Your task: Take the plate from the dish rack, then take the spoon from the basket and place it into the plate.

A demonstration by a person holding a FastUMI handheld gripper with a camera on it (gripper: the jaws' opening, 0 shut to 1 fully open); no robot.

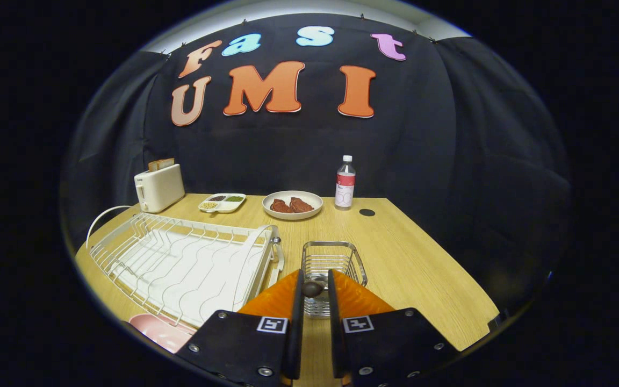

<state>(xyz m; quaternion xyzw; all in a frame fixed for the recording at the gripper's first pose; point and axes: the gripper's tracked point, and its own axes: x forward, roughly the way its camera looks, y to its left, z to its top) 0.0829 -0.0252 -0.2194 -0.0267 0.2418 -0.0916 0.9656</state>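
Spoon (312, 288) sits pinched between the fingers of the gripper (314, 290), its dark rounded end clamped near their tips, directly above the wire basket (334, 262) at twelve o'clock. Pink plate (160, 330) lies at eight o'clock on the wooden table (422, 269), just below the white dish rack (180, 263).

Staged kitchen booth: toaster (159, 187), dish rack (180, 263), wooden table (411, 263), cloth backdrop.

Fisheye along fingers (296, 301), over table (422, 258).
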